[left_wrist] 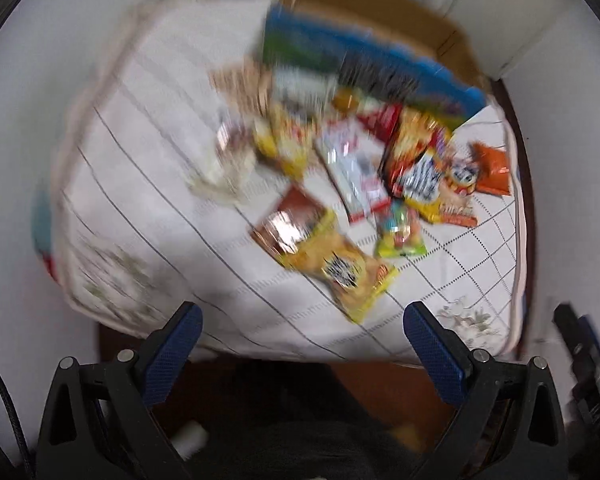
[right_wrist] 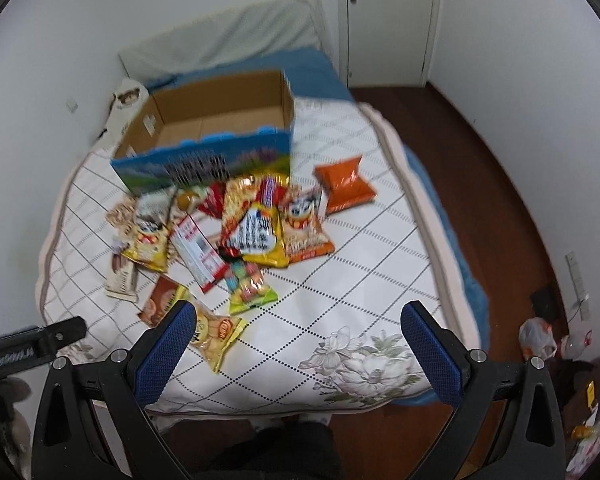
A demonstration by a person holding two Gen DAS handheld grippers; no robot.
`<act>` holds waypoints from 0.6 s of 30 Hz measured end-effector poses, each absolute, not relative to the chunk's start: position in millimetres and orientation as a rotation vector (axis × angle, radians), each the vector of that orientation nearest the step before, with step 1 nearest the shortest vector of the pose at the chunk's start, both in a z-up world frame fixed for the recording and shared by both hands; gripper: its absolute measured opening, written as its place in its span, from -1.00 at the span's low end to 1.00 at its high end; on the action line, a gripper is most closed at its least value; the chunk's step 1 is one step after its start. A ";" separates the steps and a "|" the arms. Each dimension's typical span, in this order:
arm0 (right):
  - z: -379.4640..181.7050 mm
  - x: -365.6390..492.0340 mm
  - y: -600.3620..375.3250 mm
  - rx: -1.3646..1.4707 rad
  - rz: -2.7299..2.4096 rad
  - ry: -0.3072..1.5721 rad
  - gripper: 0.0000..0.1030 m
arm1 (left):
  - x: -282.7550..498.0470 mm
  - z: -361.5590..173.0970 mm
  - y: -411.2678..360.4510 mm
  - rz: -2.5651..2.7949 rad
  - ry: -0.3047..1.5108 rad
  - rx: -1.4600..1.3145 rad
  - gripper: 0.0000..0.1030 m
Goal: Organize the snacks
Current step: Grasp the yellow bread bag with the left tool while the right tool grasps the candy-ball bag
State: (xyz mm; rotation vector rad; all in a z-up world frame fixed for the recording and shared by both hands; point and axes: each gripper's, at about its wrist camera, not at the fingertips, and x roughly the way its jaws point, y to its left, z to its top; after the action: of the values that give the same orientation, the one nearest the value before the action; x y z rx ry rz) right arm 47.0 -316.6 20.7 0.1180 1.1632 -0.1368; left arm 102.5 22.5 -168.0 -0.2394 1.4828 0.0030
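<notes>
Several snack packets lie scattered on a white quilted bed [right_wrist: 340, 288] in front of an open cardboard box [right_wrist: 220, 120] with a blue printed front. The nearest packet is yellow [right_wrist: 216, 330], beside a brown one [right_wrist: 160, 300]; an orange bag [right_wrist: 346, 184] lies apart at the right. My right gripper [right_wrist: 300, 316] hangs open above the bed's near edge, nothing between its blue pads. In the blurred left wrist view the same box [left_wrist: 380, 40], yellow packet [left_wrist: 340, 268] and orange bag [left_wrist: 492, 168] appear. My left gripper [left_wrist: 302, 316] is open and empty too.
A door [right_wrist: 392, 20] stands behind the bed and dark wooden floor [right_wrist: 480, 184] runs along the right side. Bags and clutter [right_wrist: 556, 344] sit on the floor at far right. The other gripper's black body [right_wrist: 28, 344] pokes in at the left. A pillow [right_wrist: 228, 36] lies behind the box.
</notes>
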 end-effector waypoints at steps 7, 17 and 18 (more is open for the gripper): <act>-58.4 86.4 -315.1 0.093 -0.109 1.285 1.00 | 131.8 -281.2 6.8 0.032 1.739 -0.595 1.00; -113.4 111.6 -315.7 0.097 -0.048 1.399 0.98 | 138.7 -349.7 -25.2 0.134 1.822 -0.734 0.30; -116.3 114.6 -314.0 0.101 -0.032 1.407 0.97 | 138.9 -343.6 -29.6 0.117 1.810 -0.675 0.20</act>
State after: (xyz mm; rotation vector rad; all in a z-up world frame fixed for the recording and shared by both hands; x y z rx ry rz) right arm 114.6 -314.0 -116.3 0.1006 1.4067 -0.0317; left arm 138.9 -29.6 -343.6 -0.6754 1.8096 0.1168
